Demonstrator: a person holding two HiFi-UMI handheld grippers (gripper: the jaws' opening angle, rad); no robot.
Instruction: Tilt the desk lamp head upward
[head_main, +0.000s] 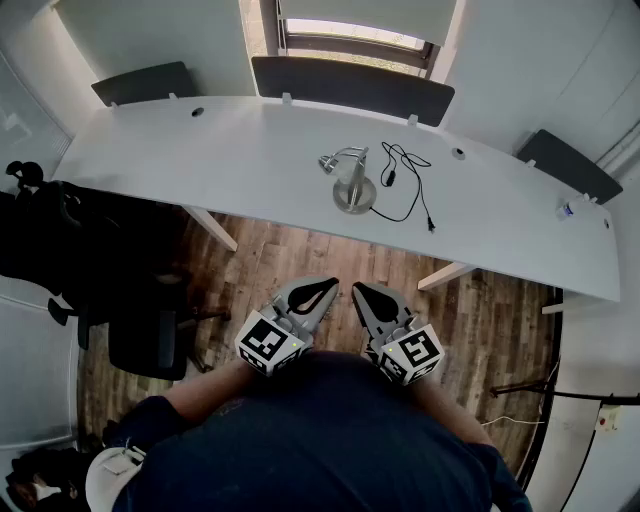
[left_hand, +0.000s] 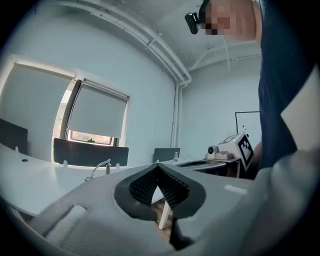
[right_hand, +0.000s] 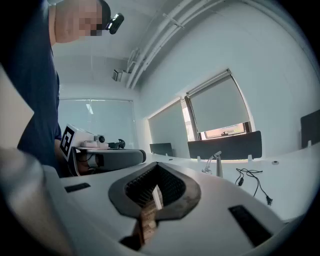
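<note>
Left tool (head_main: 318, 293) is closed, its ribbed pads meeting at the tips with nothing between them. Right tool (head_main: 368, 298) is closed the same way and also empty. Both are held side by side close to the person's body, above the wooden floor (head_main: 300, 250), with their tips pointing toward the worktop (head_main: 200, 150) and well apart from it.

The desk lamp (head_main: 352, 182) stands untouched ahead of the tools, near the middle of the white curved worktop. It has a round metal base, and its small head sits on a bent neck reaching to the left. A black cable (head_main: 405, 185) lies looped just right of the base, and its plug end trails toward the near edge.

Dark panels (head_main: 350, 90) stand along the far edge, and a small bottle (head_main: 567, 210) sits at the far right end. A dark chair (head_main: 140, 335) stands on the floor to the left
</note>
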